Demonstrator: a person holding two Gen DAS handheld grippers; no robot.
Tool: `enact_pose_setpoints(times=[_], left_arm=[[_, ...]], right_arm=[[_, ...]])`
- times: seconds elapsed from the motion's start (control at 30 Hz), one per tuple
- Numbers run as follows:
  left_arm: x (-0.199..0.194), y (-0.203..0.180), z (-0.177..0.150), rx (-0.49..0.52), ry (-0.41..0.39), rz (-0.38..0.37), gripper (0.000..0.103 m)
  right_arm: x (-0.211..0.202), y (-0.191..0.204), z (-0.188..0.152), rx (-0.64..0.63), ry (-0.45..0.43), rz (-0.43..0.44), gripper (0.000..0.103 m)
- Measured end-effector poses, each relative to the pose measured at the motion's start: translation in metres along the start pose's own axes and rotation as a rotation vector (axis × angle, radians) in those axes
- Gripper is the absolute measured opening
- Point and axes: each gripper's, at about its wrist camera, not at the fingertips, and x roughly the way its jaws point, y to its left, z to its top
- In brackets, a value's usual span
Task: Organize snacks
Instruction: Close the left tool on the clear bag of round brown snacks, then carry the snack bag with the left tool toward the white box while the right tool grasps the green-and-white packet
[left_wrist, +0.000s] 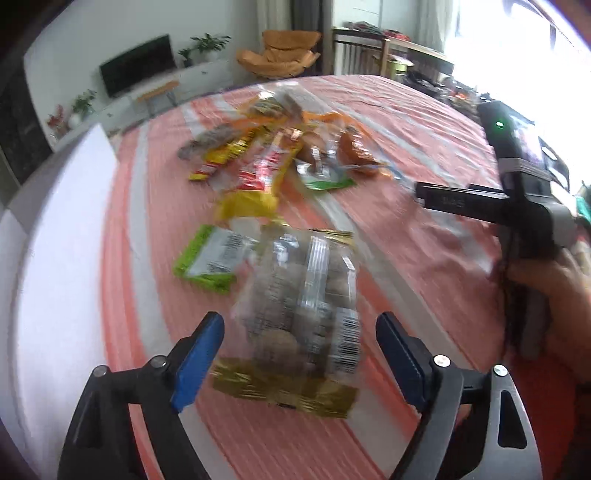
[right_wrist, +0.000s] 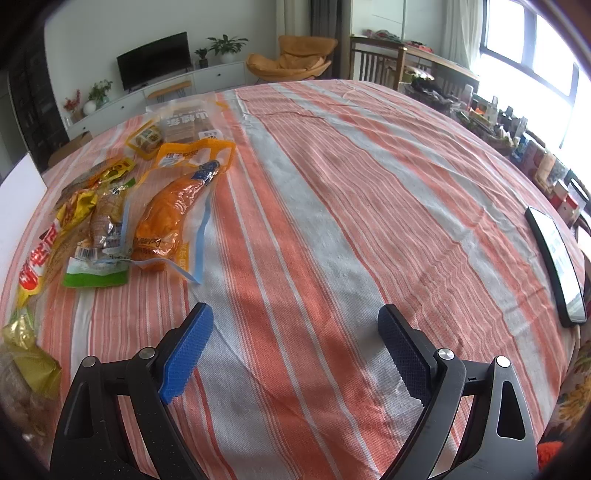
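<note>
On the left of the left wrist view we see a white box (left_wrist: 55, 229) at the edge of the striped worktop (left_wrist: 424, 155). Beyond it lies the pile of snacks (left_wrist: 266, 155): yellow and red packets, a green-edged one, an orange one. Nearer us a green packet (left_wrist: 207, 258) lies flat, just beside a clear bag of round biscuits (left_wrist: 303, 295) with gold ends. That bag sits between the blue pads of our left gripper (left_wrist: 299, 350), and the jaws stand released, apart from the bag on both sides; the picture is blurred. Further right, a hand (left_wrist: 546, 295) holds our right gripper, seen side-on.

In the right wrist view the pile is at the left: a clear packet with an orange sausage (right_wrist: 173, 218) lies beside a green-bottomed packet (right_wrist: 96, 273), and a gold bag end (right_wrist: 26, 350) shows at the left edge. Our right gripper (right_wrist: 295, 350) hangs above bare cloth with its jaws wide and nothing between them. At the far right a phone (right_wrist: 557, 266) lies on the worktop.
</note>
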Motion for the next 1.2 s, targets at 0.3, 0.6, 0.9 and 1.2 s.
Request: enact_pose_setpoints(times=[0.3, 0.6, 0.9, 1.2], left_arm=[[0.021, -0.012, 0.034, 0.084, 0.073, -0.027, 0.099], [0.023, -0.023, 0.026, 0.135, 0.058, 0.06, 0.055], [-0.037, 0.032, 0.02, -0.164, -0.089, -0.128, 0.054], [-0.112, 0.106, 0.028, -0.332, -0.309, -0.021, 0.054]], right_arm=[[0.0, 0.0, 0.0, -0.001, -0.001, 0.0, 0.093], [0.0, 0.0, -0.001, -0.001, -0.001, 0.0, 0.093], [0.0, 0.0, -0.001, -0.002, -0.002, 0.001, 0.093], [-0.025, 0.036, -0.007, -0.044, 0.075, 0.33, 0.093]])
